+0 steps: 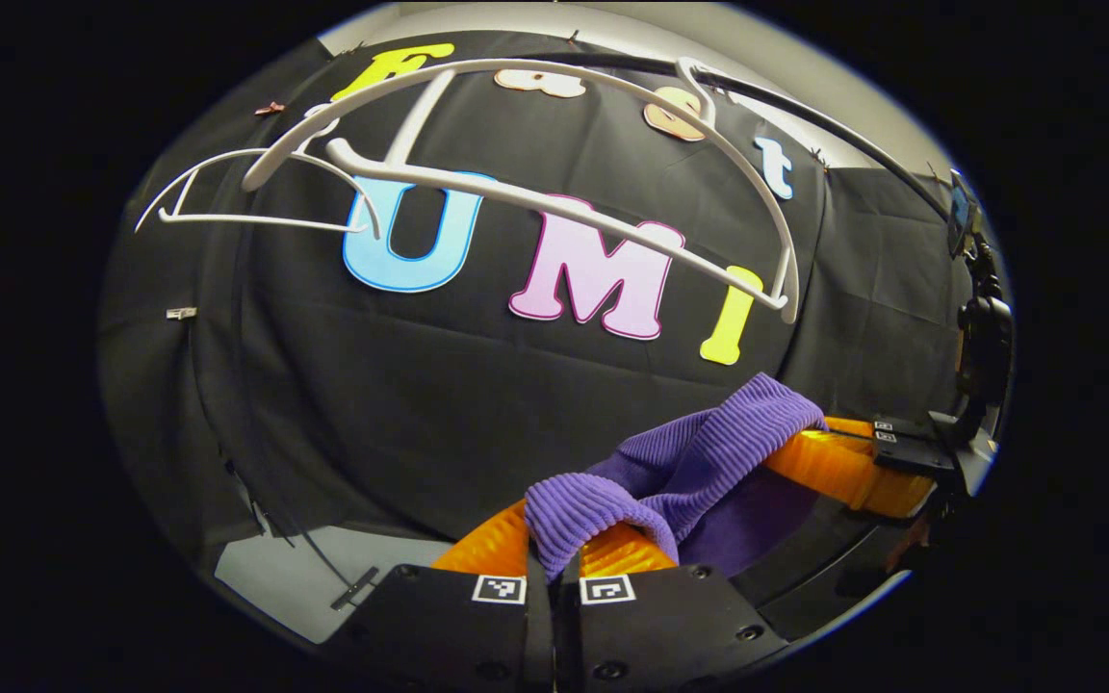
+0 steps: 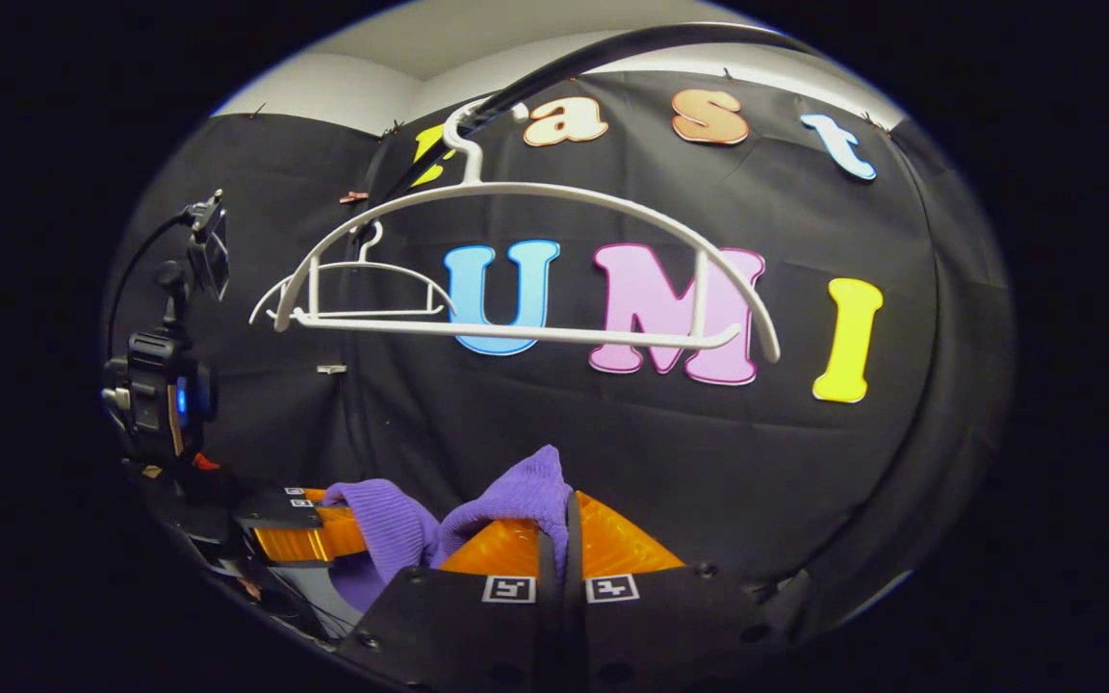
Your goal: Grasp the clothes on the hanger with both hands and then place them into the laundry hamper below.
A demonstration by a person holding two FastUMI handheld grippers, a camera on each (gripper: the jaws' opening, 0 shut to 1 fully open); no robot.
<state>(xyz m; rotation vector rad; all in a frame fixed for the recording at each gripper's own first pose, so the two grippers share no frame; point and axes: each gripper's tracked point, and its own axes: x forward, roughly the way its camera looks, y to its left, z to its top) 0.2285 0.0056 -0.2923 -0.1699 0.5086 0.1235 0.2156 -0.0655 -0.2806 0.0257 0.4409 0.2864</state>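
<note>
A purple ribbed garment [image 1: 699, 462] stretches between my two grippers, below the hangers. My left gripper [image 1: 554, 563] is shut on one bunched end of it. The other end runs to my right gripper [image 1: 877, 452], seen farther off at the right. In the right gripper view, my right gripper [image 2: 559, 539] is shut on a fold of the purple garment [image 2: 516, 500], and the left gripper [image 2: 309, 529] holds the far end at lower left. A bare white hanger [image 1: 554, 183] hangs above on a black rail [image 2: 574, 58]; the same white hanger [image 2: 526, 269] is bare in the right gripper view.
A second, smaller bare white hanger [image 1: 256, 197] hangs behind the first on the same rail, also seen as a small white hanger [image 2: 362, 284] in the right gripper view. A grey floor patch [image 1: 295, 577] lies at lower left. A camera mount [image 2: 165, 385] rides above the left gripper.
</note>
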